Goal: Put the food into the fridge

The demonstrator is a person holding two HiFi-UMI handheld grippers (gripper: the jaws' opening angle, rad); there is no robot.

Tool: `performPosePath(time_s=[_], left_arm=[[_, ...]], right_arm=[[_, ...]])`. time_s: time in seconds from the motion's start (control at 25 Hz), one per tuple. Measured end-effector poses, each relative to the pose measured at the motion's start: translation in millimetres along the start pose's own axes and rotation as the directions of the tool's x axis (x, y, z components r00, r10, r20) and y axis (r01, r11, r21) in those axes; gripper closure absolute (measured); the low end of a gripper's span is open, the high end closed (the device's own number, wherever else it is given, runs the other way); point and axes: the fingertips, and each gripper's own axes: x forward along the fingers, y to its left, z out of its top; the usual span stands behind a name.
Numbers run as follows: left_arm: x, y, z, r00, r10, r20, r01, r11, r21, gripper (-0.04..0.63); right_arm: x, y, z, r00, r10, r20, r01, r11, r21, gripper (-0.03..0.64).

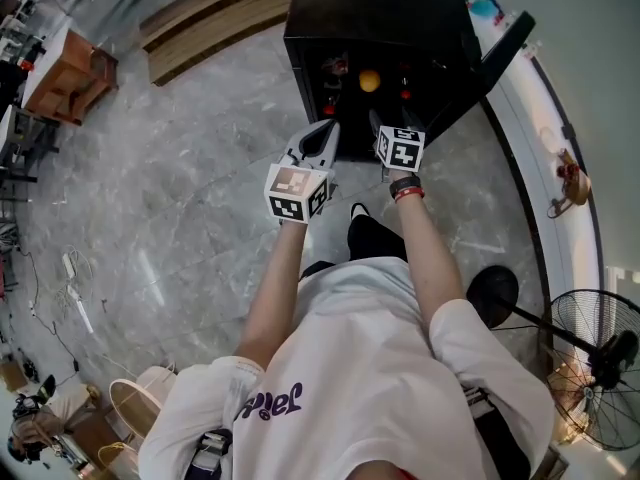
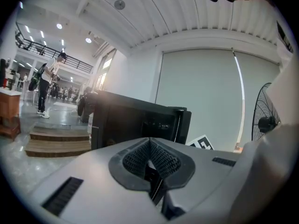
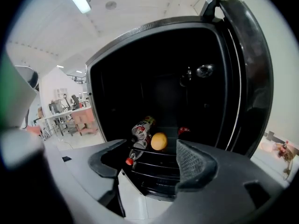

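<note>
A black mini fridge [image 1: 380, 18] stands on the floor ahead, its door [image 1: 495, 53] swung open to the right. On its wire shelf lie an orange [image 3: 159, 141], a red-capped bottle [image 3: 138, 136] on its side and another red-capped item [image 3: 183, 130]. My right gripper [image 3: 152, 160] is open and empty, a short way in front of the fridge opening and aimed into it. My left gripper [image 2: 150, 146] is shut with nothing between its pads, level beside the right one and facing the fridge's outer side [image 2: 131, 120]. In the head view the left gripper [image 1: 325, 133] and the right gripper [image 1: 385, 123] hover before the fridge.
A standing fan [image 1: 590, 353] and a black round stool [image 1: 492, 293] are at the right. A white ledge [image 1: 560, 198] runs along the right wall. Wooden steps [image 1: 215, 18] and a wooden cabinet [image 1: 70, 73] lie to the left. A person [image 2: 46, 83] stands far off.
</note>
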Motion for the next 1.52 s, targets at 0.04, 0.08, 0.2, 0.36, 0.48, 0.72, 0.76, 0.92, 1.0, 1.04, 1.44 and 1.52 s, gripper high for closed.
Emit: performPosePath(time_s=[0.04, 0.08, 0.2, 0.36, 0.48, 0.72, 0.76, 0.92, 1.0, 1.04, 1.44, 1.52], left_arm=[[-3.0, -2.3, 1.6, 1.0, -0.004, 0.001, 0.004, 1.0, 0.001, 0.577], [-5.4, -4.5, 2.3, 1.0, -0.009, 0.002, 0.009, 1.0, 0.003, 0.577], [-12.7, -10.1, 3.3, 1.0, -0.018, 0.005, 0.018, 1.0, 0.007, 0.577], [-21.6, -15.5, 5.5, 1.0, -0.023, 0.005, 0.023, 1.0, 0.018, 0.577], [-23.9, -17.4, 6.6, 1.0, -0.026, 0.005, 0.026, 0.999, 0.033, 0.577], [-35.4, -16.5, 10.7, 1.0, -0.022, 0.0, 0.022, 0.999, 0.046, 0.577], [-36.6, -15.3, 11.3, 1.0, -0.019, 0.0, 0.019, 0.999, 0.046, 0.577], [-36.5, -15.3, 6.1, 1.0, -0.018, -0.005, 0.018, 0.999, 0.047, 0.577], [-35.3, -15.7, 4.9, 1.0, -0.022, -0.009, 0.022, 0.998, 0.051, 0.577], [-34.7, -15.7, 6.4, 1.0, -0.023, -0.01, 0.023, 0.998, 0.053, 0.577], [-17.6, -20.7, 24.8, 1.0, -0.029, -0.011, 0.029, 0.996, 0.082, 0.577], [-12.7, -16.0, 30.2, 1.0, -0.015, -0.016, 0.016, 0.997, 0.078, 0.577]], right_arm=[[-6.2, 0.8, 1.7, 1.0, -0.002, 0.004, 0.002, 1.0, -0.002, 0.275], [-12.1, 1.0, 3.3, 1.0, -0.005, 0.008, 0.005, 1.0, -0.002, 0.276], [-28.9, 1.8, 7.5, 1.0, -0.011, 0.024, 0.011, 1.0, -0.002, 0.288], [-50.6, 5.8, 10.8, 0.999, -0.009, 0.042, 0.009, 1.0, 0.005, 0.305], [-63.9, 6.3, 10.7, 0.999, -0.012, 0.053, 0.011, 1.0, 0.019, 0.325], [-96.9, 9.4, 12.7, 0.998, -0.024, 0.051, 0.022, 0.999, 0.038, 0.388], [-101.2, 9.7, 14.4, 0.998, -0.024, 0.053, 0.022, 0.999, 0.031, 0.402], [-119.2, 6.4, 22.3, 0.997, -0.026, 0.072, 0.025, 1.0, 0.016, 0.43], [-127.9, 5.0, 28.0, 0.996, -0.03, 0.083, 0.028, 0.999, 0.017, 0.44], [-131.7, 4.8, 31.4, 0.996, -0.031, 0.088, 0.029, 0.999, 0.021, 0.443], [-147.7, -0.7, 70.9, 0.991, 0.007, 0.133, -0.012, 0.999, 0.038, 0.506], [-145.4, -1.7, 78.8, 0.991, 0.015, 0.134, -0.02, 0.999, 0.034, 0.514]])
